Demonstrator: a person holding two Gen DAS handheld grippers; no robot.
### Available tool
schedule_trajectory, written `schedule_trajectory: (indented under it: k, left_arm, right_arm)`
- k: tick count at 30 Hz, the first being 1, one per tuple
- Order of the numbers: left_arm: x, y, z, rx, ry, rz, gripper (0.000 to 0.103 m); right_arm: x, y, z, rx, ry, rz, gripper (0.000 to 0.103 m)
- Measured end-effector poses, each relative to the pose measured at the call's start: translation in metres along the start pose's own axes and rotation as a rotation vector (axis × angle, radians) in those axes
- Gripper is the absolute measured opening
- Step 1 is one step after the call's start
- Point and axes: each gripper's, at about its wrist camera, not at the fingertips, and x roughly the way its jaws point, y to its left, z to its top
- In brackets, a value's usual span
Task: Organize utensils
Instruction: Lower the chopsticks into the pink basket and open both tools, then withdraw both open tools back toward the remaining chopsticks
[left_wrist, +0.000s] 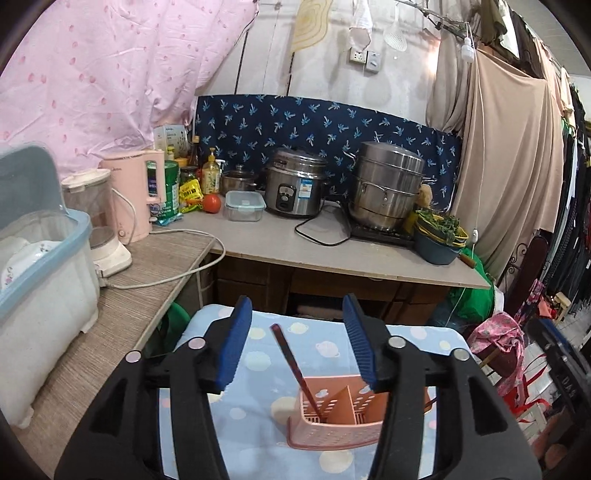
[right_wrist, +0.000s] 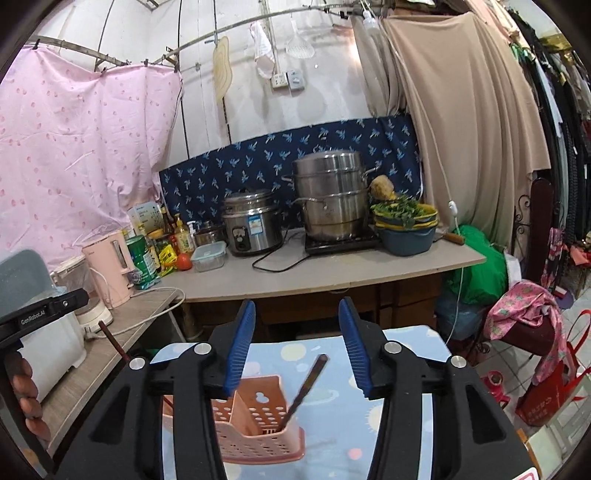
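Note:
A pink slotted utensil basket (left_wrist: 332, 424) stands on a small table with a blue cloth (left_wrist: 266, 354). In the left wrist view, a dark red chopstick (left_wrist: 291, 365) leans in the basket's left compartment. My left gripper (left_wrist: 297, 306) is open above it, and its blue pads do not touch it. In the right wrist view, a dark chopstick (right_wrist: 306, 387) leans in the right compartment of the basket (right_wrist: 255, 424). My right gripper (right_wrist: 297, 306) is open around it without contact. The other chopstick (right_wrist: 114, 343) pokes up at the left.
A wooden side counter (left_wrist: 122, 317) at the left holds a dish box (left_wrist: 44, 273), a blender and a pink kettle (left_wrist: 136, 192). Behind is a counter (left_wrist: 332, 251) with a rice cooker (left_wrist: 295, 184), a steel steamer pot (left_wrist: 388, 188) and a bowl of greens (left_wrist: 439, 236). A hand (right_wrist: 26, 398) holds the left gripper's body.

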Motion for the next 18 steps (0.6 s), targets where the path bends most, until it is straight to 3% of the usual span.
schedule_trajectory:
  k: [9, 18]
  left_arm:
    - [-0.068, 0.008, -0.035, 0.045, 0.031, 0.040, 0.067]
    - [-0.115, 0.024, -0.119, 0.066, 0.139, 0.059, 0.071]
  right_arm:
    - [-0.083, -0.012, -0.028, 0.021, 0.055, 0.012, 0.056]
    - [-0.160, -0.003, -0.120, -0.047, 0.192, -0.037, 0.058]
